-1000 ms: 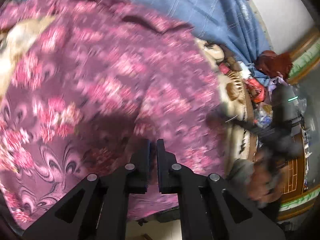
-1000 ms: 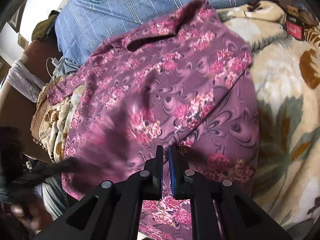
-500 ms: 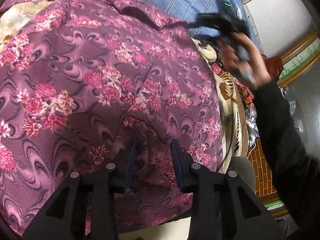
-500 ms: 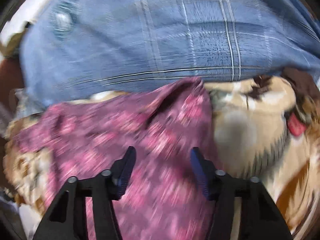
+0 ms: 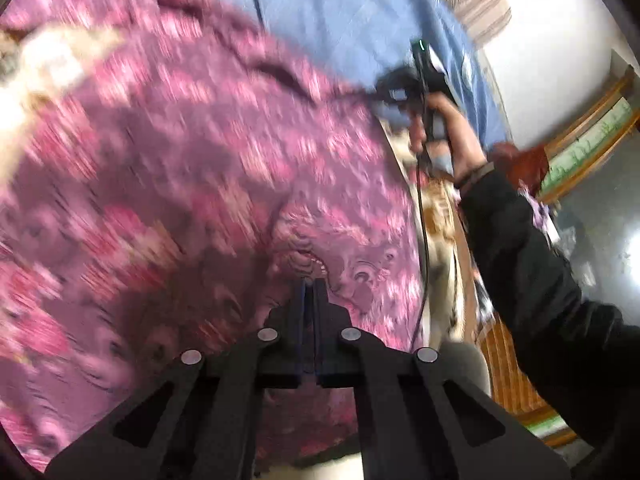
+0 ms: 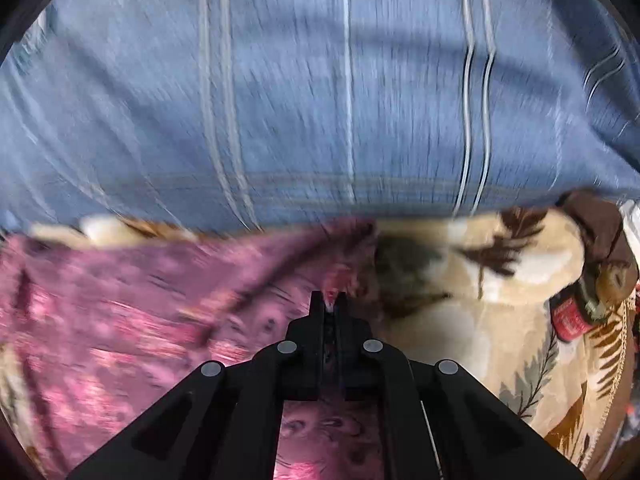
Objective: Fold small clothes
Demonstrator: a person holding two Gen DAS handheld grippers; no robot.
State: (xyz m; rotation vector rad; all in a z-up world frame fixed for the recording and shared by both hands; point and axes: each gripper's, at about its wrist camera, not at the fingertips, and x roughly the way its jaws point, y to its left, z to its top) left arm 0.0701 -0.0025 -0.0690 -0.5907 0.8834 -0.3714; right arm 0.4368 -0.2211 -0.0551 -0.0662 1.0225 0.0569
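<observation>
**Both grippers pinched onto the floral garment**

Here I have the purple floral garment (image 5: pixel 208 184) spread wide across the bed, filling most of my left wrist view, though much of it is smeared by motion blur. My left gripper (image 5: pixel 310 286) has its two fingers drawn together with only a thin slit between them, and a puckered ridge of the purple cloth rises right at the tips; the fabric gathers into folds there, so I read it as clamped on the near part of the garment.

In the same view the right hand (image 5: pixel 444 128) shows up at the far right edge of the garment, wrapped around the handle of the other tool, with a dark sleeve (image 5: pixel 532 264) running back toward the lower right. A thin cable (image 5: pixel 420 216) hangs down from that tool along the garment's edge.

From my right wrist view, the right gripper (image 6: pixel 330 300) also has its fingers nearly closed, and a small tuft of pink cloth sits pinched between the tips. This is at the garment's far corner, where the purple fabric meets the cream leaf-patterned blanket (image 6: pixel 500 320) on the right. The garment stretches away to the left from that pinch. Behind both lies a blue striped sheet (image 6: pixel 320 100), filling the upper part of the view. A red label (image 6: pixel 568 320) sits at the blanket's right edge.
</observation>
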